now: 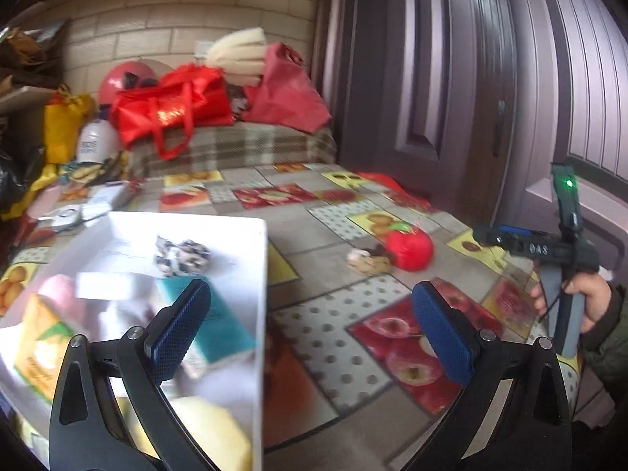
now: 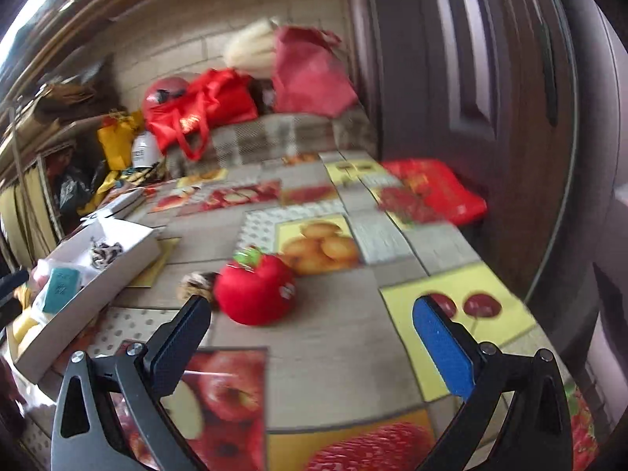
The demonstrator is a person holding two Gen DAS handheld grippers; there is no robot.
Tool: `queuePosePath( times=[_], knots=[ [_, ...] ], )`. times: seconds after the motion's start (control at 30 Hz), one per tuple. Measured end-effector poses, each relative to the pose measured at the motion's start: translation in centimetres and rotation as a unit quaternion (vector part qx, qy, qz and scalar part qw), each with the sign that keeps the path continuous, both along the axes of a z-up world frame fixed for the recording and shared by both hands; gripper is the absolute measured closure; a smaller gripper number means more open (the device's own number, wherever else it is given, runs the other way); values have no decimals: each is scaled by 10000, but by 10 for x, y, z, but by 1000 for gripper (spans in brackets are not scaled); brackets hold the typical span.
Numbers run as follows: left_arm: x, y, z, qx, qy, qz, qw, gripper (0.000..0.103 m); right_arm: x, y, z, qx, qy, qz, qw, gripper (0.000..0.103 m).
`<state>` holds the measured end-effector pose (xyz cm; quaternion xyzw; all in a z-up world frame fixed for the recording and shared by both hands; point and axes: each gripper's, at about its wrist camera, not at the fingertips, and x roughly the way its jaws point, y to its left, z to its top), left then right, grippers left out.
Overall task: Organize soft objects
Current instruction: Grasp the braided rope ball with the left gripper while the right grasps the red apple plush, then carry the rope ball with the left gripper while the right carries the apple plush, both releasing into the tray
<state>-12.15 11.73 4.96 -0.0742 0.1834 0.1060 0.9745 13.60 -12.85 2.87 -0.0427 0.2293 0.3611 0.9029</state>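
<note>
Right gripper (image 2: 312,333): jaws spread wide, holding nothing — hovering just short of the toy.
Left gripper (image 1: 310,325): also agape, empty, over the white cardboard box (image 1: 262,274).
Red plush apple toy (image 2: 255,294): on the fruit-print tablecloth (image 2: 333,373) — likely light, squashy; pinch its round body.

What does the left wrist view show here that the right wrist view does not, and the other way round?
Only the left wrist view shows the person's hand holding the right gripper, and the yellow sponge in the white box. Only the right wrist view shows the cherry print and the whole red packet by the door. Both show the red plush apple beside a small brownish soft item, the teal sponge, and open jaws.
</note>
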Motion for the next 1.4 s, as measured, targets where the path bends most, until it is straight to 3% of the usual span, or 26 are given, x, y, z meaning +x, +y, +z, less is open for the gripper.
queuePosePath(
  times=[0.13,0.37,0.43,0.5,0.53,0.6,0.77,0.93,1.03,1.1,1.2,1.4],
  knots=[
    [35,-17,-5,5,506,-157,9986,0,16,10,-11,-73,480,121,9987,0],
    [78,-25,-20,-194,1276,-200,9914,0,19,75,-16,-507,475,807,9943,1],
    [85,-24,-22,-272,1333,-245,9904,0,24,92,-20,-616,609,947,9917,12],
    [96,-24,-24,-265,1405,-226,9895,0,32,101,-25,-795,790,913,9895,39],
    [101,-25,-25,-272,1455,-250,9887,1,35,100,-27,-789,889,878,9890,39],
    [116,-27,-27,-297,1570,-322,9866,1,38,87,-26,-462,1022,945,9892,45],
    [165,-33,-32,-170,1840,-380,9820,1,55,50,-26,392,1505,691,9854,46],
    [213,-30,-44,-223,2300,-262,9726,2,64,40,-28,671,1808,603,9794,46],
    [226,-29,-48,-127,2445,-204,9693,19,63,41,-27,678,1807,629,9792,45],
    [224,-33,-45,-80,2325,-402,9717,59,63,41,-27,689,1808,640,9790,45],
    [218,-39,-41,39,2193,-511,9743,66,62,40,-27,706,1773,649,9795,45],
    [181,-52,-21,255,1403,-554,9882,67,57,36,-22,823,1544,585,9828,45]
  ],
)
